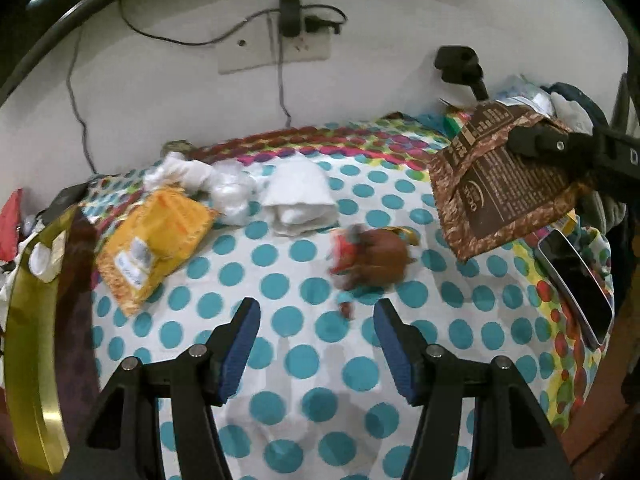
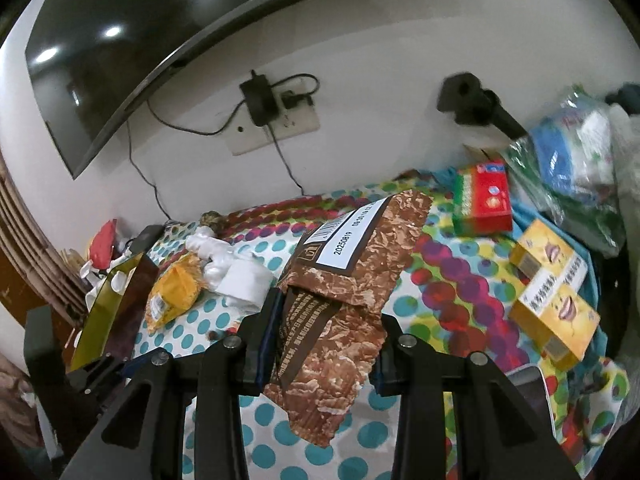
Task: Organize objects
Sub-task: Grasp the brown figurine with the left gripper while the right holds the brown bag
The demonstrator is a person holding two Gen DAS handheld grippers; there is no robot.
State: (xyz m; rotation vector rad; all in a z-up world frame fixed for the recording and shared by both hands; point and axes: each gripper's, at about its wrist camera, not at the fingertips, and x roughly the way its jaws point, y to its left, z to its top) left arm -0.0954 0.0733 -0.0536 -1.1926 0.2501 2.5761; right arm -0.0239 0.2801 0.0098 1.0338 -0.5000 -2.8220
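Observation:
My right gripper [image 2: 324,340] is shut on a brown snack packet [image 2: 352,264] and holds it above the dotted tablecloth; the gripper [image 1: 532,142] and the packet [image 1: 496,184] also show at the upper right of the left wrist view. My left gripper [image 1: 318,320] is open and empty, low over the cloth. Just ahead of it lies a blurred brown and red toy [image 1: 372,260]. A yellow snack bag [image 1: 152,240], a rolled white cloth [image 1: 300,200] and crumpled white plastic [image 1: 232,192] lie further back left.
A gold-rimmed box [image 1: 28,320] stands at the left edge. A phone [image 1: 576,284] lies at the right edge. A red and green box [image 2: 482,200], two yellow boxes [image 2: 552,280] and a plastic bag [image 2: 572,160] sit at the back right. Wall socket with cables behind.

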